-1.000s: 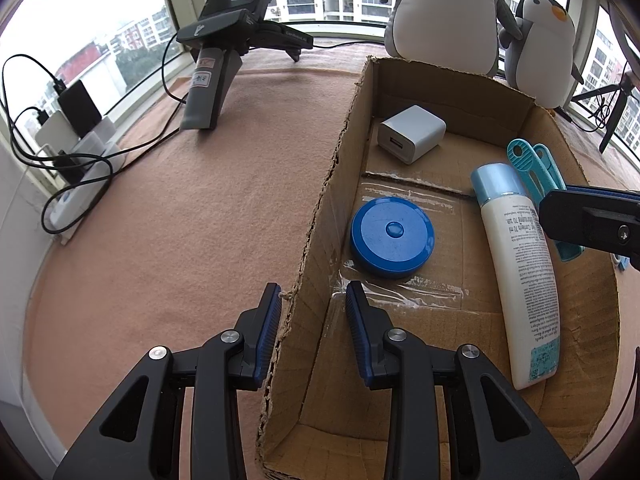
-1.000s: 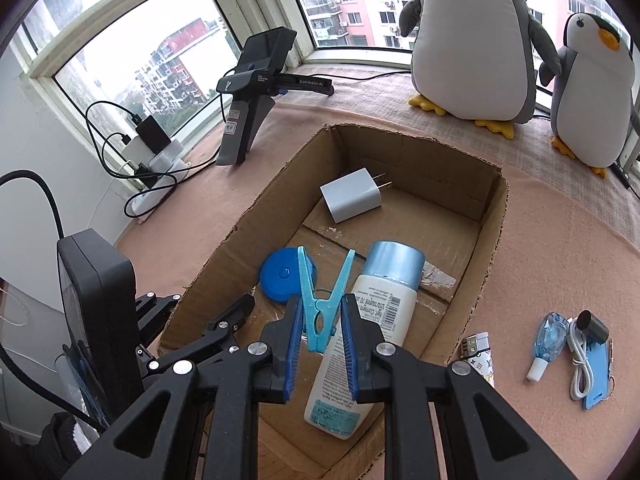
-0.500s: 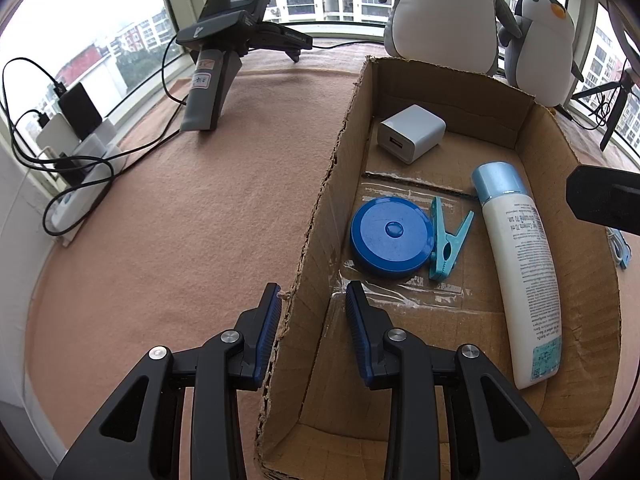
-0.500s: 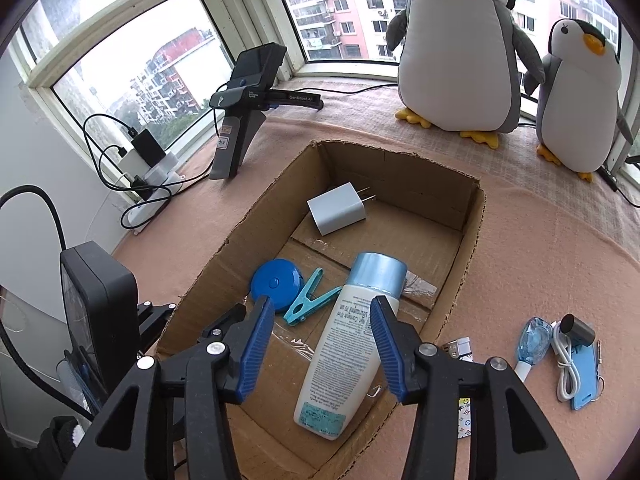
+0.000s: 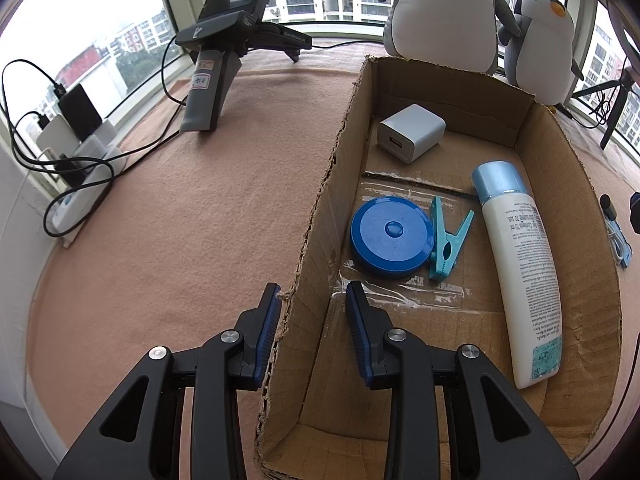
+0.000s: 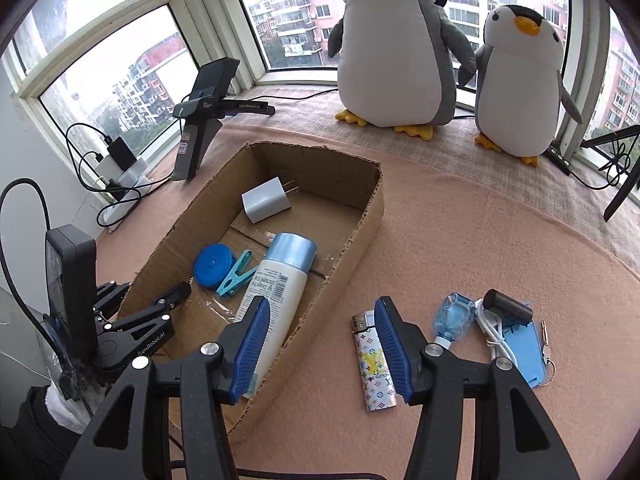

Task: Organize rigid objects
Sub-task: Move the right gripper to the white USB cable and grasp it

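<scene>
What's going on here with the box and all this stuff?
A person is sorting small objects into a cardboard box. The left tool is shut on the box's side wall, steadying it. The right tool, empty and just opened after dropping the teal clothespin inside, hangs over the box's edge beside a lighter on the cloth. A bottle, charger and blue tape measure are already in.

Ahead of the right gripper (image 6: 318, 344), its left finger (image 6: 250, 350) covered the lower end of the white bottle (image 6: 272, 292). Beside its right finger, the print on the patterned lighter (image 6: 374, 368) was too small to read. The blue card (image 6: 524, 346) partly hid a key (image 6: 545, 340). The taller penguin's (image 6: 394, 40) head ran off the top edge.
</scene>
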